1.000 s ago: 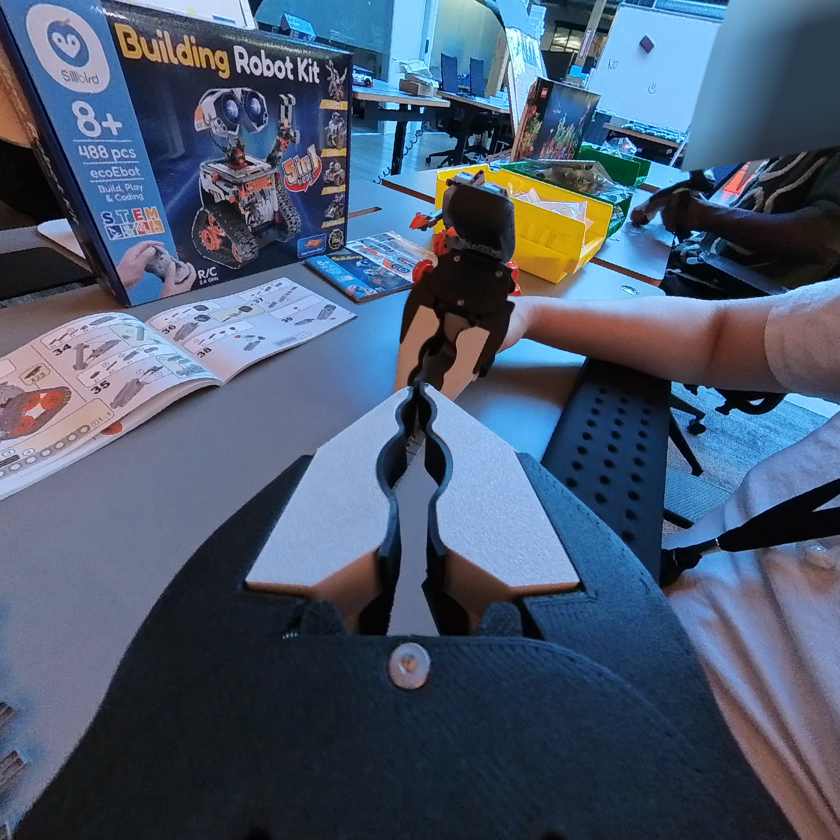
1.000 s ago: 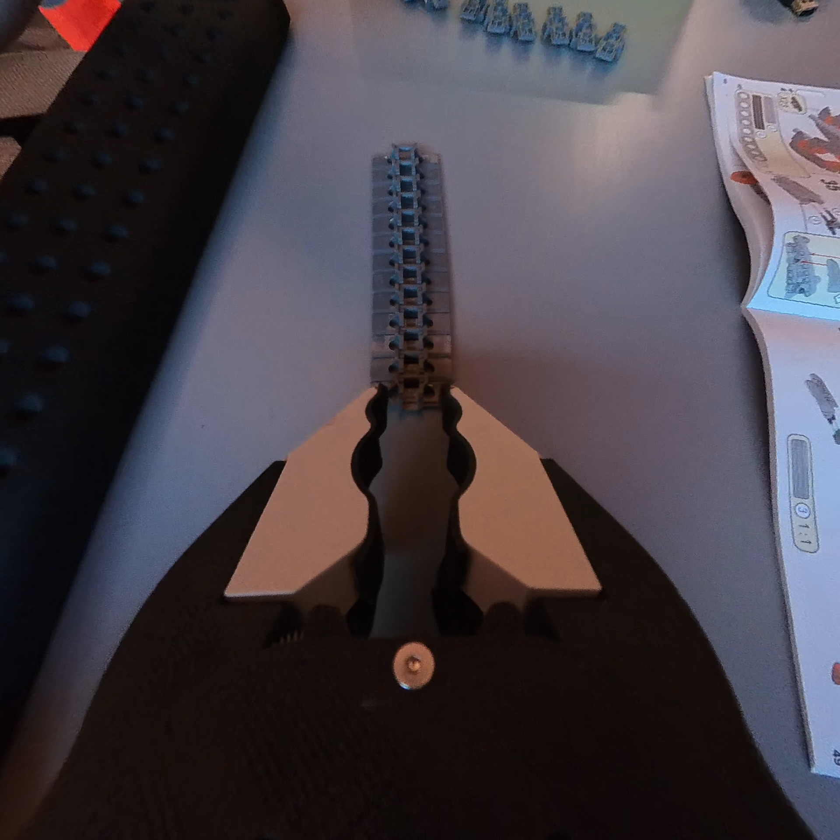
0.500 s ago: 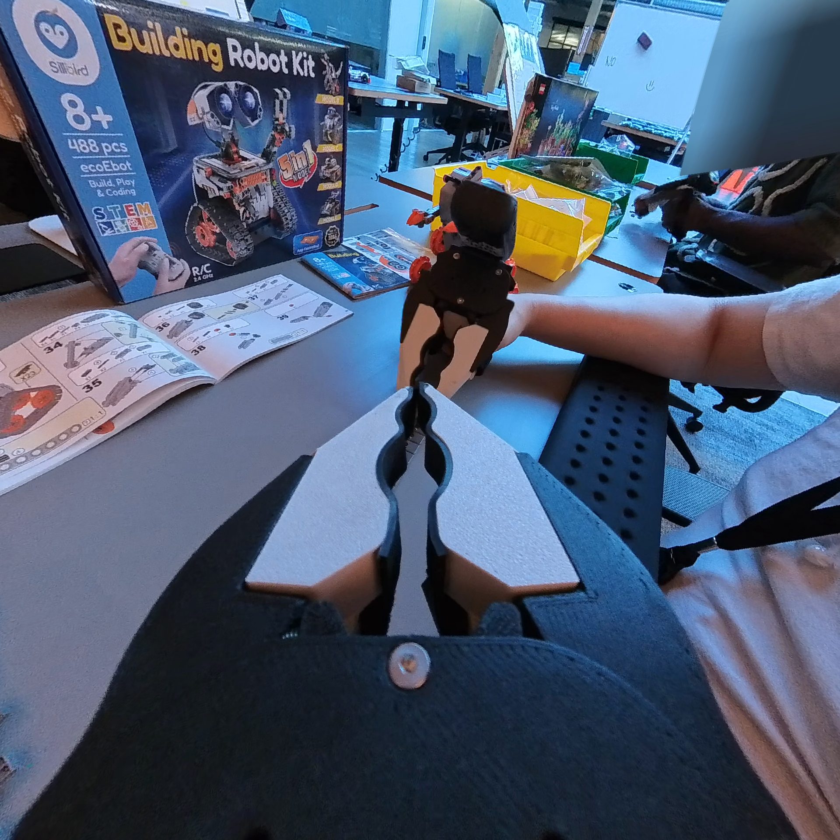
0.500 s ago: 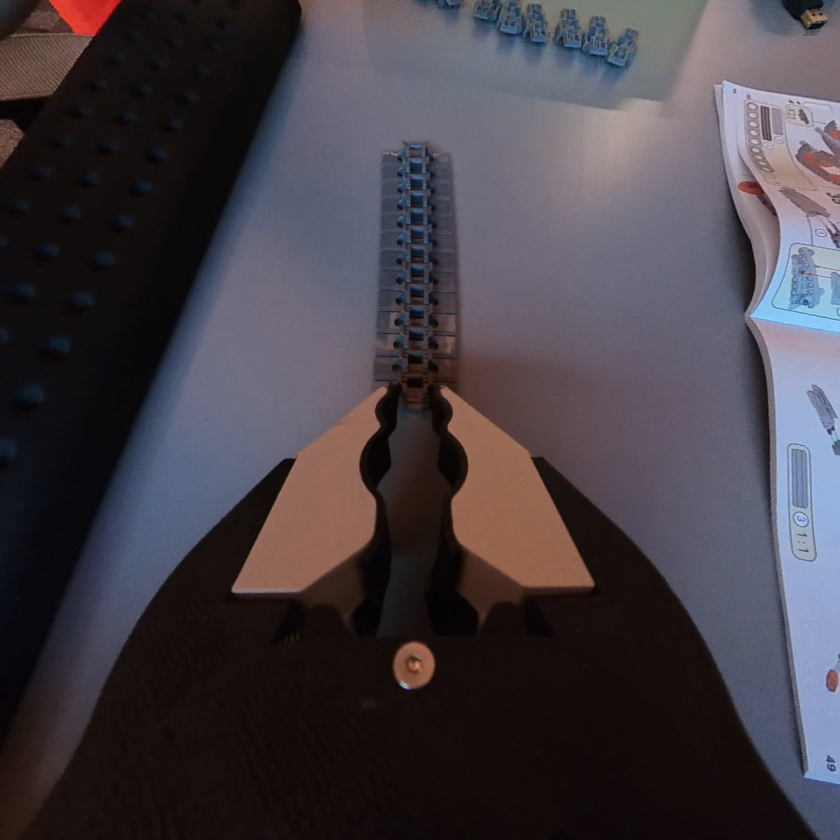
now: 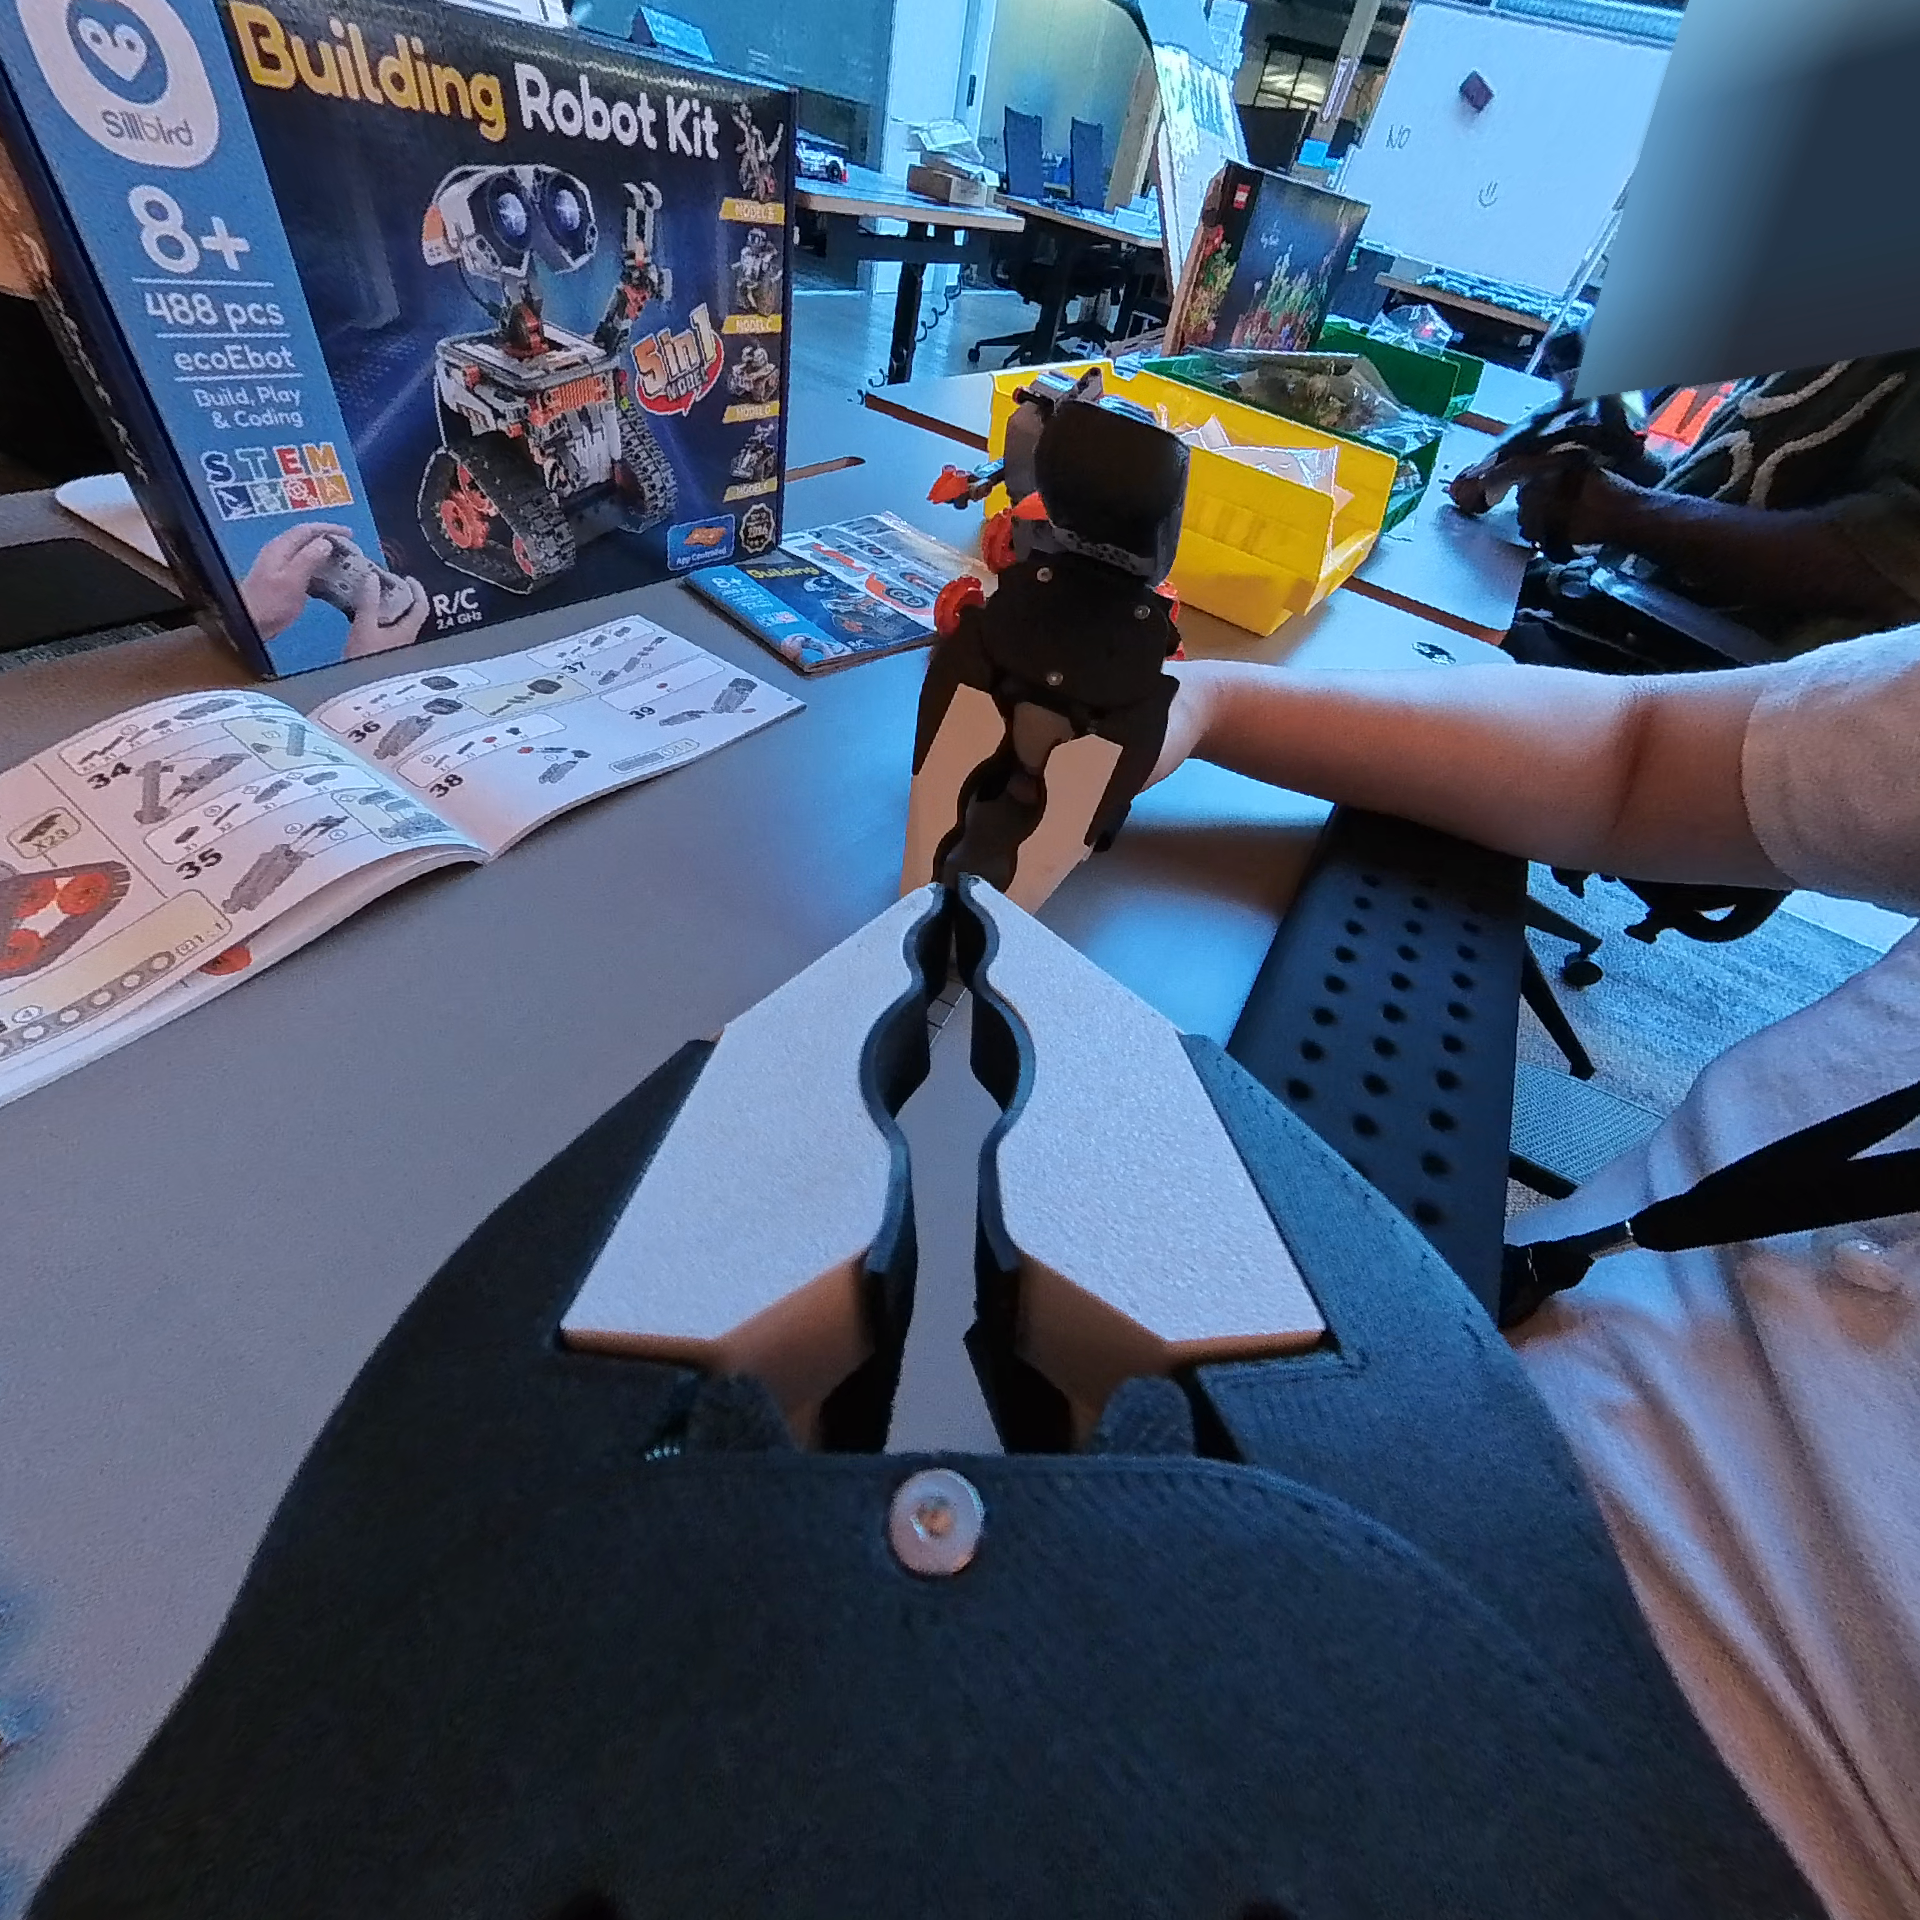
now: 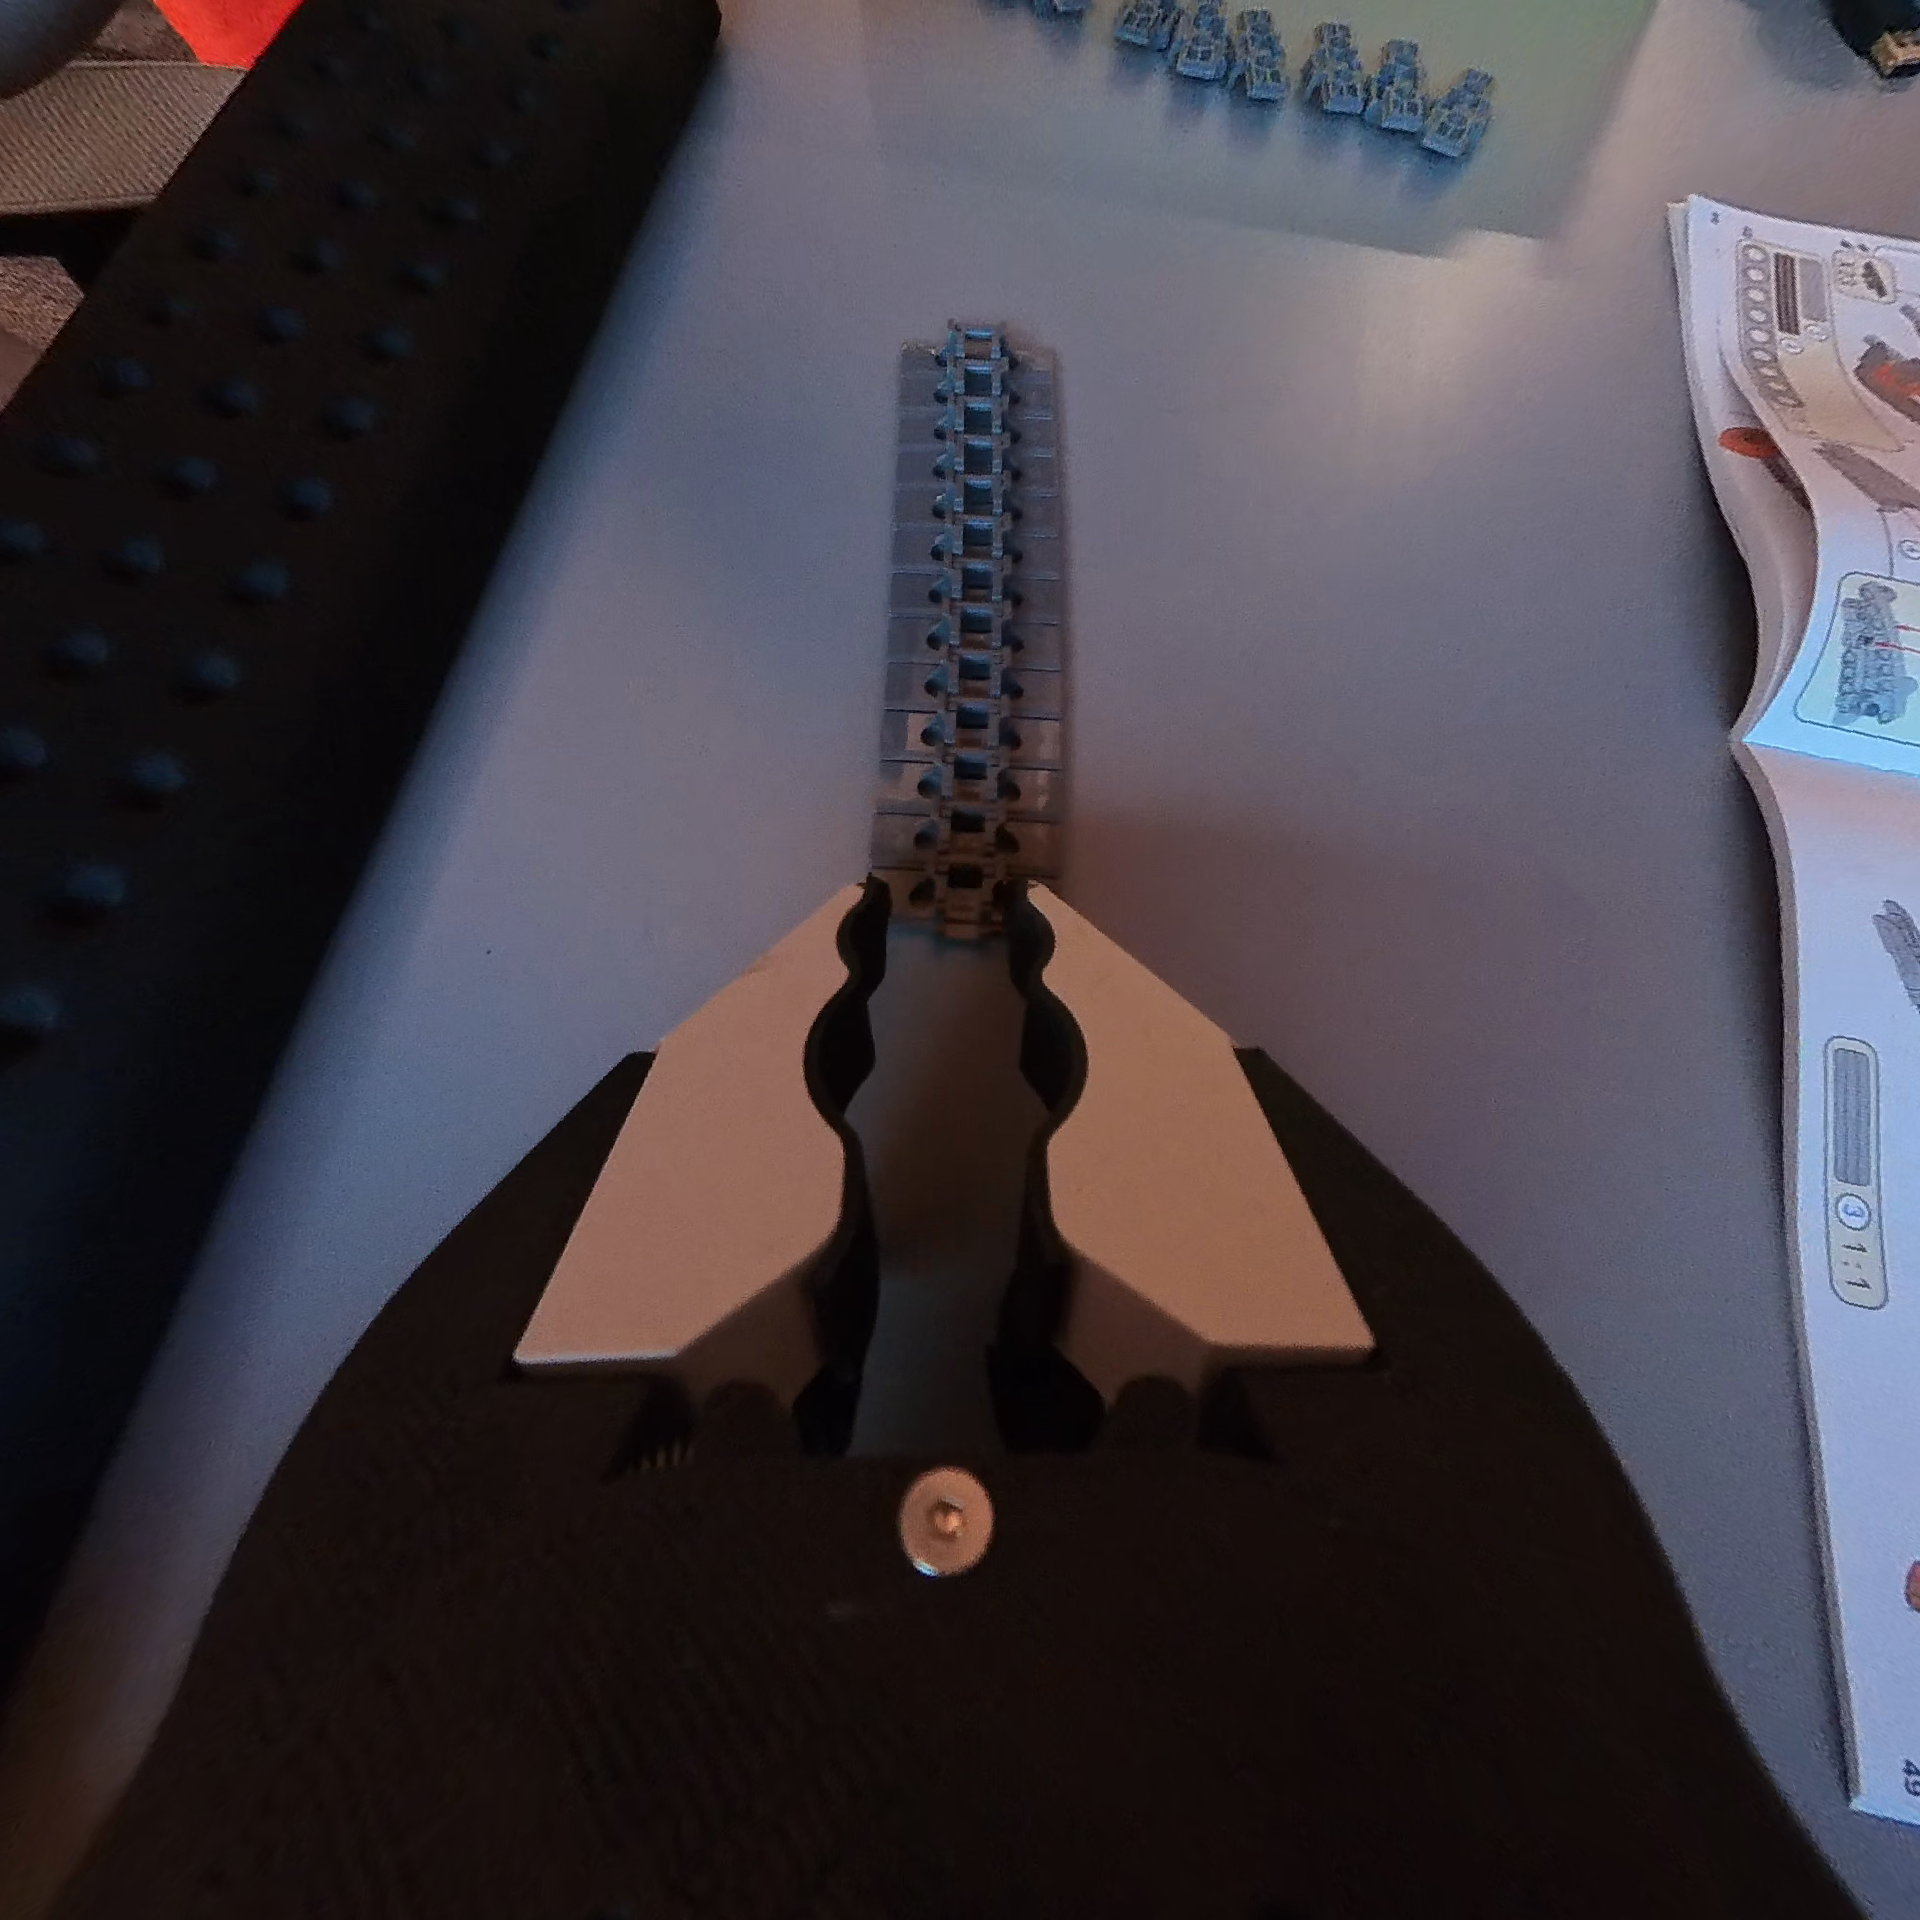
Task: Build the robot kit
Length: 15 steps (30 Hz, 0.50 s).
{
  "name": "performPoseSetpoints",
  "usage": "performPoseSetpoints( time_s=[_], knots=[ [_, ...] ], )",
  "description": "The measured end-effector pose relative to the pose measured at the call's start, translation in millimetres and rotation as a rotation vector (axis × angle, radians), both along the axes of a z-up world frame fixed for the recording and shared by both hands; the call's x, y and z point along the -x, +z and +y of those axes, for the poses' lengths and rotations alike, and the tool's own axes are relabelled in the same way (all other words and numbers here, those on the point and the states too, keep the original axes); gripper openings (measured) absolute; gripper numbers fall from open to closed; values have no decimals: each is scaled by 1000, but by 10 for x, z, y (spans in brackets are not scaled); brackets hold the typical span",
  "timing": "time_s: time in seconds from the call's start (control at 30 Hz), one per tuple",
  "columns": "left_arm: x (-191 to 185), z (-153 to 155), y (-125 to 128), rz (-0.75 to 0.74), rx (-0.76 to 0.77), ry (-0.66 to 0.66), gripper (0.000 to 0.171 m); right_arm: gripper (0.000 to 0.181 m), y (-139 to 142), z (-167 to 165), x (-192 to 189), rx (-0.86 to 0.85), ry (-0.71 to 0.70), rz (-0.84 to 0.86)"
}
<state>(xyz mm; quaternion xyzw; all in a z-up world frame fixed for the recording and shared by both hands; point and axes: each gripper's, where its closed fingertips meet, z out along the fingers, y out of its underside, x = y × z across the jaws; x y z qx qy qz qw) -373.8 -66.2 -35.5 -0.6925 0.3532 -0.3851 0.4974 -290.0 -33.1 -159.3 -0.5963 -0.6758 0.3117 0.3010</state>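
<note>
A grey toy track strip (image 6: 971,613) of linked plates lies flat on the grey table (image 6: 1351,727), running straight away from my right gripper (image 6: 951,899). The right gripper is slightly open. Its two tips flank the near end link of the strip, and I cannot tell if they touch it. My left gripper (image 5: 954,896) is shut with its tips together and nothing visible in them. It is held above the table and points at the right gripper (image 5: 987,847), which stands tilted down on the table just beyond it. A sliver of the strip (image 5: 948,1006) shows through the left gripper's gap.
A row of loose grey links (image 6: 1299,62) lies beyond the strip. An open instruction booklet (image 6: 1849,727) (image 5: 312,790) lies beside it. A kit box (image 5: 416,312), a small booklet (image 5: 842,597) and a yellow bin (image 5: 1247,520) stand farther back. A black perforated seat (image 5: 1382,1039) borders the table edge. A person's forearm (image 5: 1455,769) reaches in. The tips of one gripper are about 15 cm away from the tips of the other. My right gripper is the nearer one to the black perforated seat (image 5: 1382,1039): about 15 cm, against 20 cm.
The right gripper's jaws closed in on the strip's end half a second ago and have since widened again. The left gripper stays shut and has barely moved.
</note>
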Motion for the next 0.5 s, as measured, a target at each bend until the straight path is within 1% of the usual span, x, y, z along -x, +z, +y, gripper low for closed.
performPoseSetpoints(
  time_s=[0.23, 0.37, 0.5],
  knots=[
    [-23, -3, -7, 5, 2, -6, 0, 21, 5, 4, -4, 11, -3, 2],
    [-20, -12, 7, 3, -3, -5, 0, 22, 84, 23, -5, 25, -11, 48],
    [5, -50, 72, -13, -16, 5, 0, 22, 113, 64, -65, 8, -23, 48]
  ],
)
